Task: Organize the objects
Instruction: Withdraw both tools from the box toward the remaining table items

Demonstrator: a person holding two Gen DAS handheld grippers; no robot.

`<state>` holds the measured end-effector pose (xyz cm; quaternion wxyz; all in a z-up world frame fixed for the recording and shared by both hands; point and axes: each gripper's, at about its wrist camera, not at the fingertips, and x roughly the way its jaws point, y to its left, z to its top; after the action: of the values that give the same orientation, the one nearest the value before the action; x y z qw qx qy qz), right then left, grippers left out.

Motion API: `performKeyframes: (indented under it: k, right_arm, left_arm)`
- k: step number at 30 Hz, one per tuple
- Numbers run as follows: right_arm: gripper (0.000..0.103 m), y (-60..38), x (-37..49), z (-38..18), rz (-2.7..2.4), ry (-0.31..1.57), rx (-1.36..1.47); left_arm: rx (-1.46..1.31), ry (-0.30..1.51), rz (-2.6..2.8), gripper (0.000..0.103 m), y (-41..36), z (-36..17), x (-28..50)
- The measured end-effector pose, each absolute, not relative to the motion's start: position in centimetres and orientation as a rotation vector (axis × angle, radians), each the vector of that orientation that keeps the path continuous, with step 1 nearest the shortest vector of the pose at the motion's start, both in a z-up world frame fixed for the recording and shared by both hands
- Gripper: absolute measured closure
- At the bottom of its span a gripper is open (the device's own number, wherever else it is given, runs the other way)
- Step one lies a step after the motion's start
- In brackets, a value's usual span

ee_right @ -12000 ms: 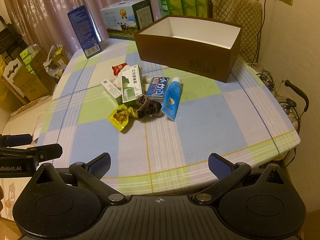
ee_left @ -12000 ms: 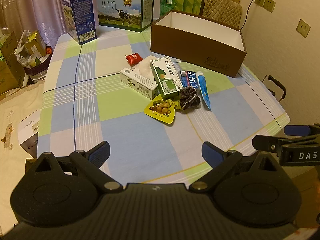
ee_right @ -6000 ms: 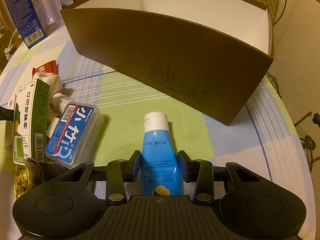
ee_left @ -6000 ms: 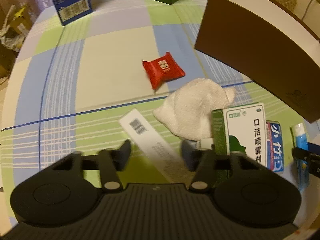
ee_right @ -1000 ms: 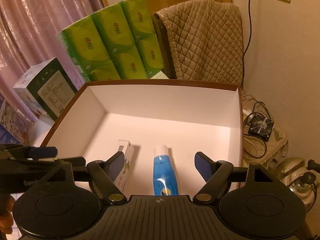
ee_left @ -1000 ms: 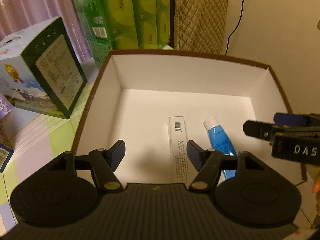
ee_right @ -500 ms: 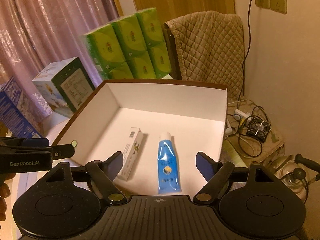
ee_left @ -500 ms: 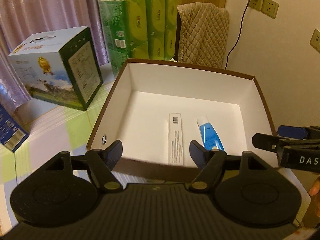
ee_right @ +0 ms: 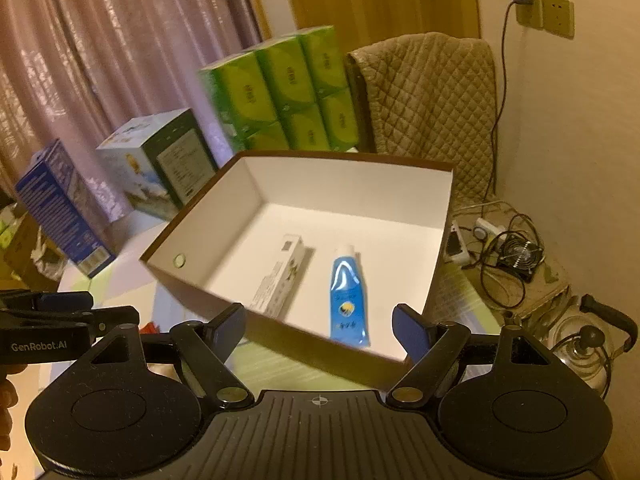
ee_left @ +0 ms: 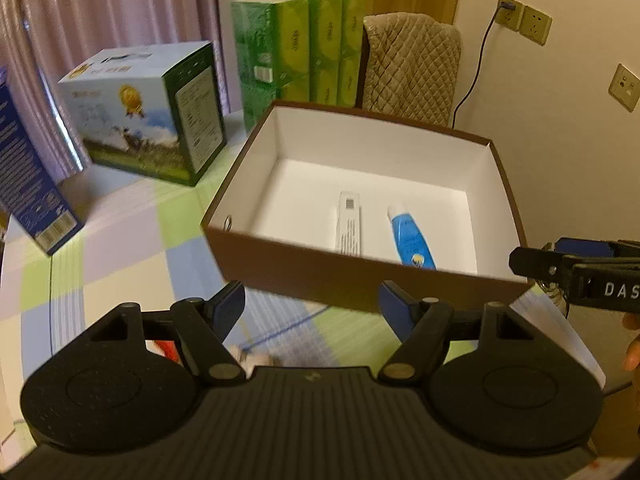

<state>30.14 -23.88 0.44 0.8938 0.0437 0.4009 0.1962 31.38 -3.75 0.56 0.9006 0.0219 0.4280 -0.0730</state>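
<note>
A brown box point(ee_left: 360, 280) point(ee_right: 280, 332) with a white inside stands on the checked tablecloth. Inside it lie a long white carton point(ee_left: 349, 224) point(ee_right: 280, 276) and, to its right, a blue tube point(ee_left: 408, 236) point(ee_right: 347, 300). My left gripper point(ee_left: 312, 306) hangs open and empty in front of the box's near wall. My right gripper point(ee_right: 320, 328) is open and empty too, held above the near rim. Under the left gripper, a red packet point(ee_left: 166, 348) and a white cloth point(ee_left: 256, 358) peek out on the table.
Behind the box stand a milk carton box point(ee_left: 148, 116) point(ee_right: 160, 164), green tissue packs point(ee_left: 300, 48) point(ee_right: 280, 92) and a blue box point(ee_left: 28, 184) point(ee_right: 60, 208). A quilted chair back point(ee_left: 412, 68) point(ee_right: 424, 104) is at the far side. Cables and a small fan point(ee_right: 516, 256) lie on the floor to the right.
Both grippers have drawn back and up from over the box, leaving the white carton and blue tube lying inside. The box looks smaller and farther now.
</note>
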Motion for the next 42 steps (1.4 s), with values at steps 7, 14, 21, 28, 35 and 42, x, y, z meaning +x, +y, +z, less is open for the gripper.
performKeyframes:
  k: [7,14,21,28,35,42]
  right_arm:
    - [0.026,-23.6,28.0,0.3,0.446,0.848,0.072]
    - [0.026,-23.3,26.4,-0.2,0.478,0.874,0.047]
    - [0.026,-23.0,25.0,-0.8,0.493,0.901,0.025]
    - [0.026,-22.7,23.4,-2.3,0.516,0.944,0.012]
    - [0.026,-21.6,22.2,-3.9,0.562,0.997,-0.005]
    - [0.026,-19.7,21.1,-5.3,0.621,1.033,-0.047]
  left_arm:
    - [0.02,0.911,-0.117,0.032,-2.2,0.1,28.3]
    - [0.003,0.935,-0.096,0.032,-1.2,-0.4,25.8]
    - [0.005,0.956,-0.084,0.032,-0.9,-1.0,23.9]
    - [-0.01,0.992,-0.066,0.032,-0.3,-2.1,22.1]
    - [-0.017,1.048,-0.031,0.032,0.5,-4.0,20.4]
    - [-0.036,1.091,-0.002,0.032,1.5,-5.6,19.3]
